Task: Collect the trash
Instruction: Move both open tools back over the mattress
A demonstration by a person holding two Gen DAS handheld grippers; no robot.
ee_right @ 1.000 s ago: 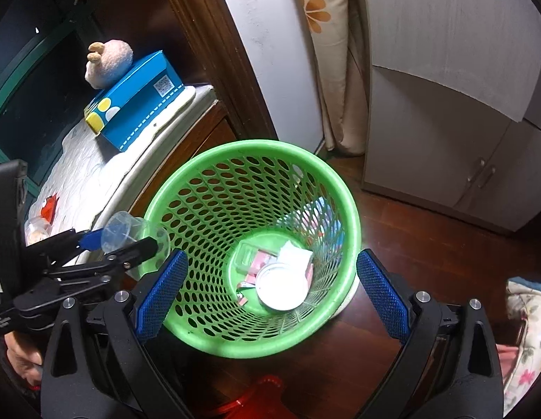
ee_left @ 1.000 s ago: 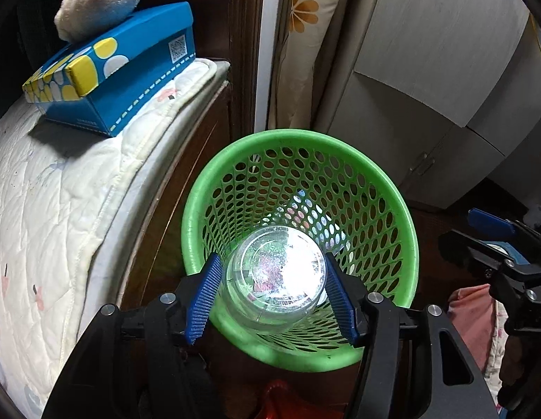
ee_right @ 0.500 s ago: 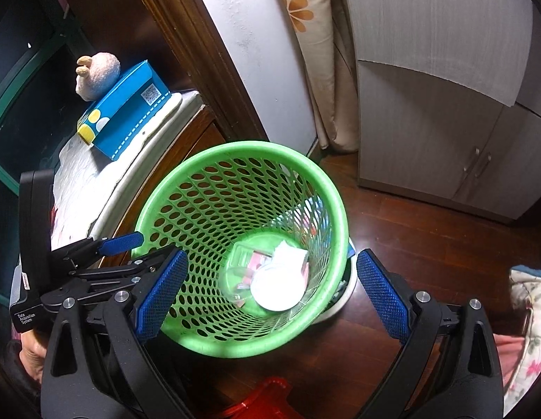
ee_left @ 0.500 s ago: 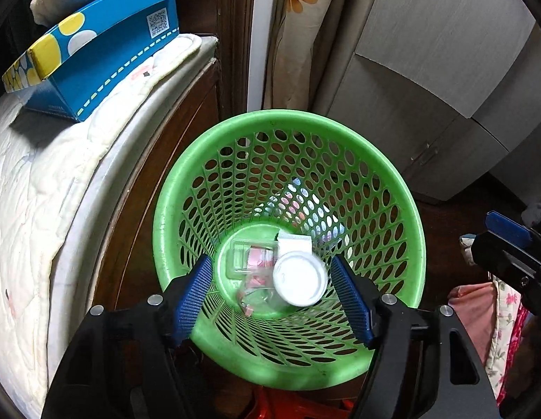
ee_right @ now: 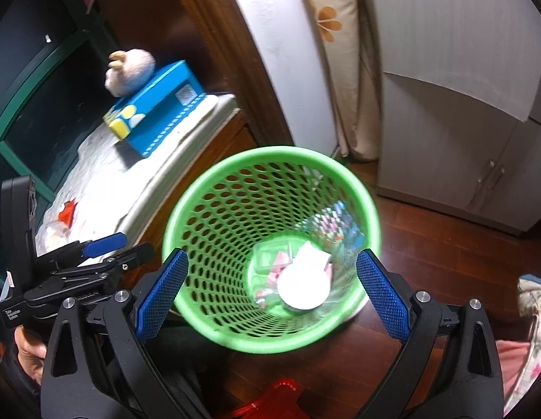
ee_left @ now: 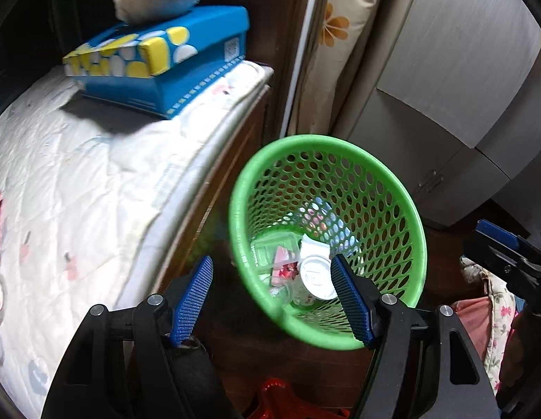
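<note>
Green basket (ee_right: 270, 344): holds clear cup (ee_right: 303, 288) and wrappers.
Left gripper (ee_left: 274, 300): fingers wide, empty.
Right gripper (ee_right: 270, 293): fingers wide, empty.

Left gripper (ee_left: 272, 296) jaws spread wide, nothing held. Right gripper (ee_right: 270, 293) jaws also wide apart, empty. Both angled downward, side by side.

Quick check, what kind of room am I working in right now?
Most likely a bedroom: a quilted mattress on a wooden frame, a grey wardrobe, and a green waste basket standing on the wood floor beside the bed.
</note>
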